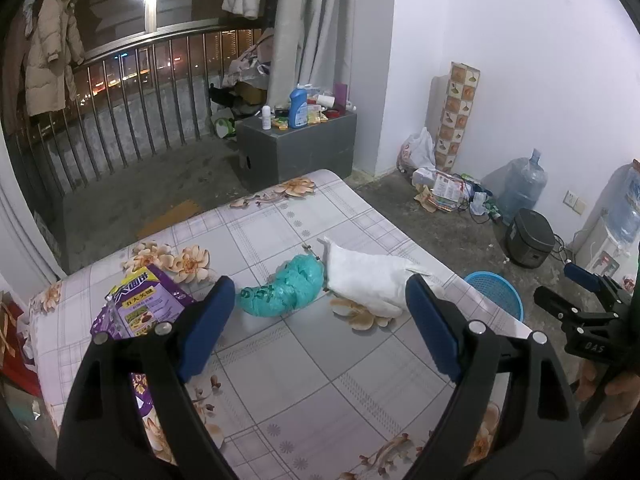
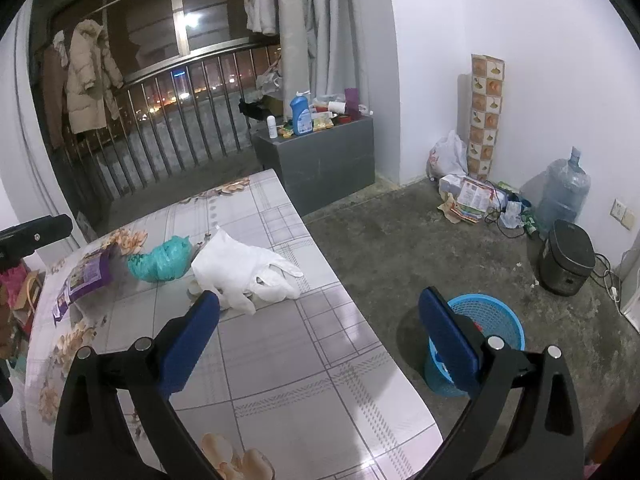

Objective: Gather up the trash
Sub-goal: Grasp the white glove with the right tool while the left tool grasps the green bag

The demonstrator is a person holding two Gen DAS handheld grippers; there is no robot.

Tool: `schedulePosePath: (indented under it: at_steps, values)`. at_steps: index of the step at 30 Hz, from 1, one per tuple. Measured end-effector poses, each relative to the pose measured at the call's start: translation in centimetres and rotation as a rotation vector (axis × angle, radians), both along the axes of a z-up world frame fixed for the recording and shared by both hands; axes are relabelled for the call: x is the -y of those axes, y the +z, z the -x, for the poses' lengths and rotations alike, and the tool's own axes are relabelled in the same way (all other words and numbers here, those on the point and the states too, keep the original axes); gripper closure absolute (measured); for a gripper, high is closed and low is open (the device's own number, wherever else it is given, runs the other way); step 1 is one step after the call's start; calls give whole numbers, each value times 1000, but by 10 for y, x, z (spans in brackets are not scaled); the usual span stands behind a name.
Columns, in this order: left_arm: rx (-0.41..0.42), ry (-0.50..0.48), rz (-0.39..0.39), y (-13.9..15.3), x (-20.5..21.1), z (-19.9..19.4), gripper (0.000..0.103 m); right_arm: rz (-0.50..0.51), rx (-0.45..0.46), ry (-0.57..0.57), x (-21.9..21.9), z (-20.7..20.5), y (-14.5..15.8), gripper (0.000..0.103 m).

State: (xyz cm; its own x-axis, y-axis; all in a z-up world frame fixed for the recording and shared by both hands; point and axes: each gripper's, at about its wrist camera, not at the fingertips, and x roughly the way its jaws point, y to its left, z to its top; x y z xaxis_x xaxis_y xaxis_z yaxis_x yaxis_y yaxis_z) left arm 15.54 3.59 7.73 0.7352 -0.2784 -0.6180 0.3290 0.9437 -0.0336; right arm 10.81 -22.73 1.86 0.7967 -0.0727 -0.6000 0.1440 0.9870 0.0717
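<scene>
1. A purple packet (image 1: 140, 308) lies at the table's (image 1: 304, 376) left.
2. The left gripper (image 1: 320, 316) hangs above the table, jaws wide, empty.
3. A green bag (image 1: 284, 288) touches a white bag (image 1: 368, 280) mid-table.
4. The right gripper (image 2: 320, 336) is spread, empty.
5. A blue basket (image 2: 480, 336) stands on the floor, right of the table.

counter (image 1: 304, 364): pouch (image 1: 140, 308) left | crumpled bag (image 1: 284, 290) middle, touching cloth bag (image 1: 368, 280) on its right | floor: basket (image 2: 486, 320) right of counter | cabinet (image 2: 320, 160) behind counter

A floral-clothed table (image 1: 304, 380) bears a purple packet (image 1: 140, 308), teal bag (image 1: 286, 290) and white bag (image 1: 368, 280).
</scene>
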Motion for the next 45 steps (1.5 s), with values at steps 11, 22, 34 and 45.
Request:
schedulePosePath:
  at_steps: [11,22,34,45]
  values:
    - [2,5,-10,-1,0,-2,21,-3,0,1,2,0,1,6]
    - [-16,79,11,-18,-31,1,21,-105,-33,-22,19,-6,-9,6]
    - [-67,85,102,-44,-69,-22,36,-204,-143,86,-17,-68,-33,14]
    - [-247,71,0,-90,-30,-131,55,-232,-307,139,-27,-177,-89,43]
